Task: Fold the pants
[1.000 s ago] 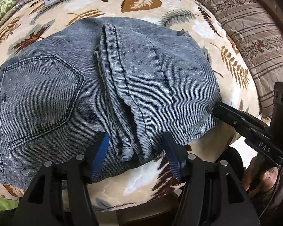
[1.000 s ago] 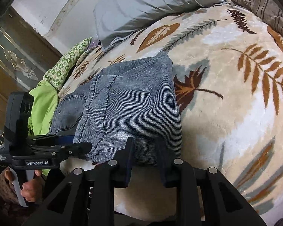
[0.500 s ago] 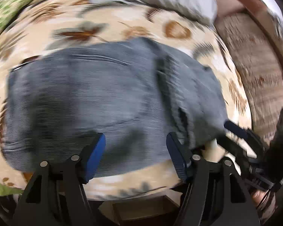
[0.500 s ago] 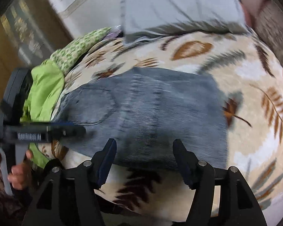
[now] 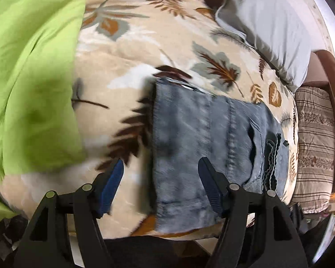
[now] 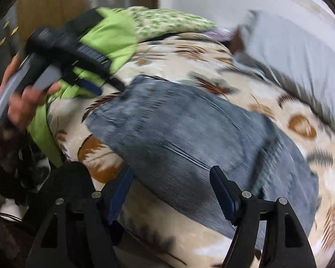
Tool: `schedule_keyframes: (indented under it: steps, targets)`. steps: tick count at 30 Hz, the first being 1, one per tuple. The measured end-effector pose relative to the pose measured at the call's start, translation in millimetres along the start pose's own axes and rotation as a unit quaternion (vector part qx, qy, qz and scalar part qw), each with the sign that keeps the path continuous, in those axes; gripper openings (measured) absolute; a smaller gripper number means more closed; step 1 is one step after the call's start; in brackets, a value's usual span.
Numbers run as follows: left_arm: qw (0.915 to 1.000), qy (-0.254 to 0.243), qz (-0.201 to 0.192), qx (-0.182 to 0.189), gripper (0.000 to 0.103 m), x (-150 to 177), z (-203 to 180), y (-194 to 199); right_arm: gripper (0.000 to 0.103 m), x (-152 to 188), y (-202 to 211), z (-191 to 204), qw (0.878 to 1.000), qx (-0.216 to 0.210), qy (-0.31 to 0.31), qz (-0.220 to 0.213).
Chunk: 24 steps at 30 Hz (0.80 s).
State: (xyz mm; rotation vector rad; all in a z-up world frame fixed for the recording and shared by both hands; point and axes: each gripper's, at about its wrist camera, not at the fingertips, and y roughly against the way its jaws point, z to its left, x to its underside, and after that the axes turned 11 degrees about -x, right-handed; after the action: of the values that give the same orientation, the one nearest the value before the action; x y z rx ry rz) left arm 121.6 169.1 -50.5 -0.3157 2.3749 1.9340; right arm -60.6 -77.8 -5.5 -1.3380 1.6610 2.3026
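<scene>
Folded pants (image 5: 203, 134) lay flat on the leaf-print blanket (image 5: 131, 44), with both grippers spread and empty above them.

The grey-blue denim was stacked in a compact bundle near the front edge of the bed, its hems layered along the right side in the left wrist view. The left gripper (image 5: 160, 183) hovered over the bundle's left edge, its blue pads apart and clear of the cloth. The right gripper (image 6: 172, 187) hung over the near edge of the denim, its jaws opening, with fabric seen between the fingers but not pinched. A hand (image 6: 22, 102) gripped the left tool's handle. Around the pants lay a lime-green cloth (image 5: 33, 78) to the left, a pale grey pillow (image 5: 268, 26) behind and a striped pillow (image 5: 315, 145) at the right.
</scene>
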Motion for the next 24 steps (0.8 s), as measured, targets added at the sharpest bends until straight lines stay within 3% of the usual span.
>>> schedule_keyframes:
  steps: [9,14,19,24]
  targets:
    - [0.9968,-0.007,0.057,0.057,0.069,-37.3,9.9,-30.4,0.074,-7.3,-58.3,62.0,0.993,0.053,0.096,0.040]
    - [0.9951,-0.012,0.063,0.075,0.069,-51.7,3.4,-39.6,0.076,-5.7,-82.1,80.7,0.983,0.096,0.149,0.054]
    - [0.9941,-0.035,0.061,0.082,0.083,-60.4,-9.8,-46.4,0.077,-4.9,-106.2,94.9,0.968,0.145,0.197,0.061]
    - [0.9922,-0.069,0.057,0.087,0.087,-62.0,-29.0,-51.9,0.074,-12.1,-117.6,102.5,0.955,0.184,0.229,0.040]
